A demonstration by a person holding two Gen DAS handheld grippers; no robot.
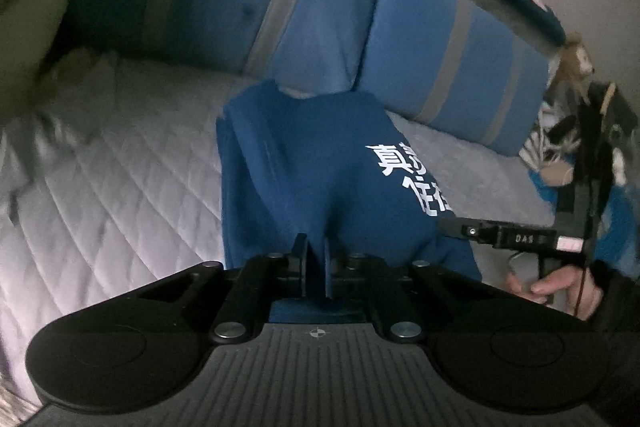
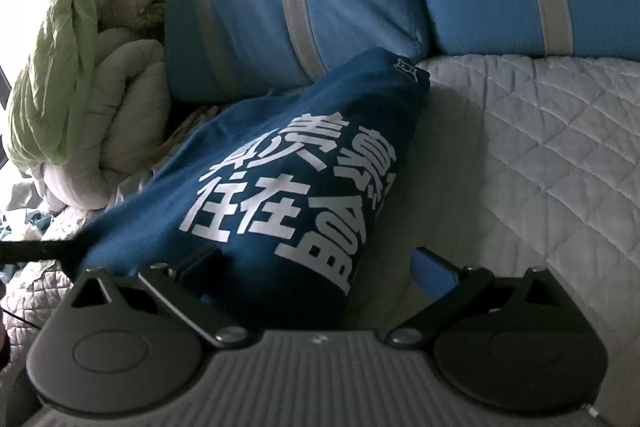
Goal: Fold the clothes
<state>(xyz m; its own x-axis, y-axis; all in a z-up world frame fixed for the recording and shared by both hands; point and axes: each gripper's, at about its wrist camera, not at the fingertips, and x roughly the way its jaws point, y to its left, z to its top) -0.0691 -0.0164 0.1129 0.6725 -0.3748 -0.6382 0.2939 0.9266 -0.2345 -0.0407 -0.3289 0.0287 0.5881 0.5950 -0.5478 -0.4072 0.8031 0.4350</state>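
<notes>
One blue shirt [image 1: 320, 171] (long axis toward pillows [image 1: 452, 59]) pinched by left tool [image 1: 316, 267]; right tool [image 2: 320, 267] spread.

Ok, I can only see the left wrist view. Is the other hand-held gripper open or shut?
Observer: Open. The right hand-held gripper has its jaws wide apart. The shirt lies between them but isn't pinched.
Operator: Is there more writing on the shirt?
Observer: Yes. The right wrist view shows two full rows of big white characters.
Operator: Anything else on it?
Observer: A small patch sits at its far end.
Operator: What's next to the pillows?
Observer: A bundled green and beige quilt, left of the pillow.
</notes>
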